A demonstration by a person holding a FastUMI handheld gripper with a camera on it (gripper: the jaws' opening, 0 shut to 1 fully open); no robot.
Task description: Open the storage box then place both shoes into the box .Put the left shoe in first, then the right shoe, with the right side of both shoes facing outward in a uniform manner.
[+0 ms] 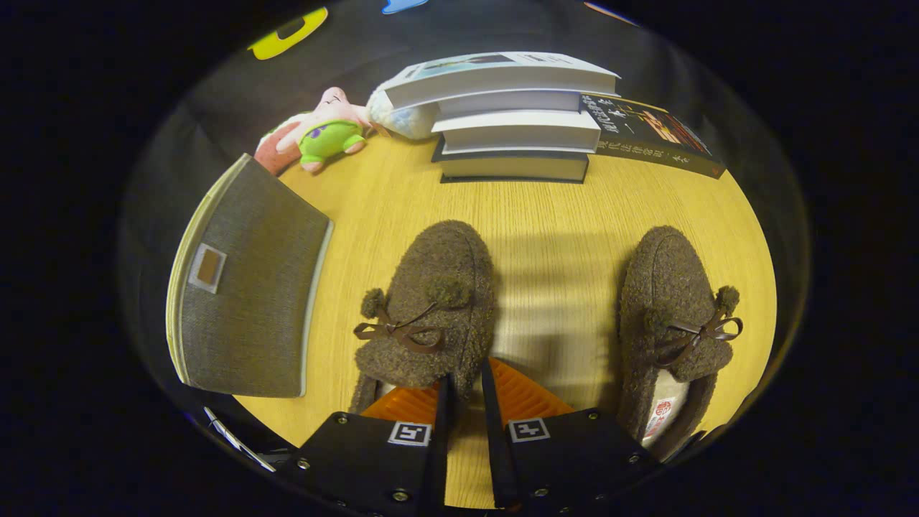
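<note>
Pinching the left shoe's (431, 301) rim, your gripper (465, 377) holds thin; you could drop it lifting toward the storage box (248, 287)

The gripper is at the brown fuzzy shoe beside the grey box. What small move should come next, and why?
Probably close the gripper firmly on the side rim of the brown fuzzy shoe with the ribbon bow, then lift slightly. Its fingers stand close together astride that rim, but whether they press it is unclear. The grey fabric storage box lies beside this shoe.

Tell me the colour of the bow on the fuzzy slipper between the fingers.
Dark brown bow, seen in the gripper view.
</note>
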